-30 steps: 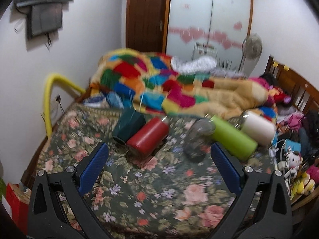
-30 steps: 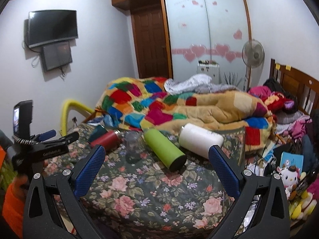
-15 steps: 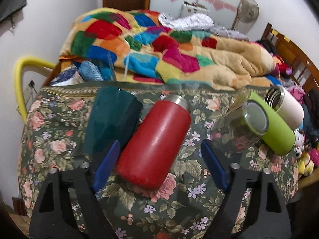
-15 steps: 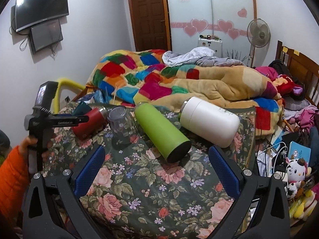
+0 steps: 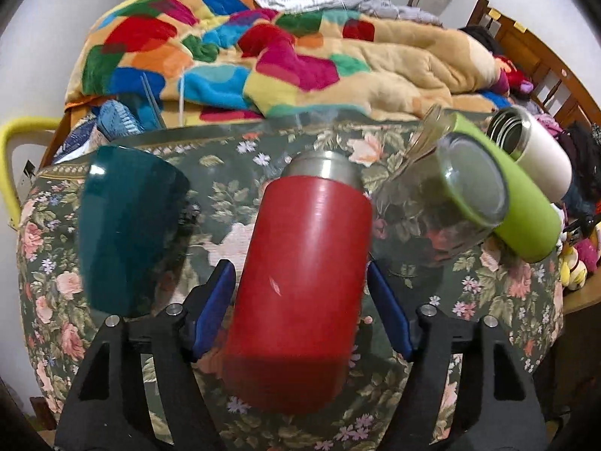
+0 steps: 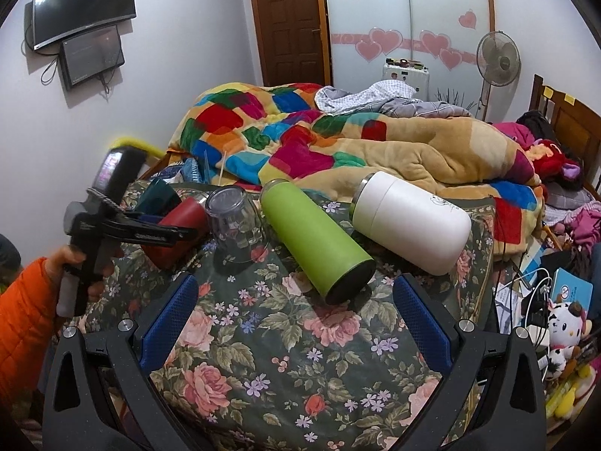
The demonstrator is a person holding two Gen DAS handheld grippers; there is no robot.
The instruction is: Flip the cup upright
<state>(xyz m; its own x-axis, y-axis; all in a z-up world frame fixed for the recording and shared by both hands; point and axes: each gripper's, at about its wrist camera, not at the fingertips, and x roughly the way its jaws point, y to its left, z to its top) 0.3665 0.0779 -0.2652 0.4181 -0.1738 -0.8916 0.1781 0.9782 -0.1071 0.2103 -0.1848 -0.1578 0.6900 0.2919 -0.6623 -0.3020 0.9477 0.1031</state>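
A red cup [image 5: 300, 285] with a steel rim lies on its side on the floral cloth [image 5: 233, 195]. My left gripper [image 5: 300, 300] has its two blue pads on either side of the red cup's body, closed against it. It also shows in the right wrist view [image 6: 176, 231], with the red cup [image 6: 176, 225] in it. My right gripper [image 6: 295, 323] is open and empty above the cloth, near the base of a lying green cup [image 6: 315, 240].
A dark teal cup [image 5: 127, 225] lies left of the red one. An upturned clear glass [image 5: 443, 210], the green cup [image 5: 526, 218] and a white cup [image 5: 541, 158] lie to the right. A colourful quilt [image 5: 263, 49] is heaped behind. Toys and cables crowd the right edge [image 6: 563, 323].
My left gripper has moved forward over the red cup and closed its pads onto the cup's sides. My right gripper has come a little closer to the green cup.
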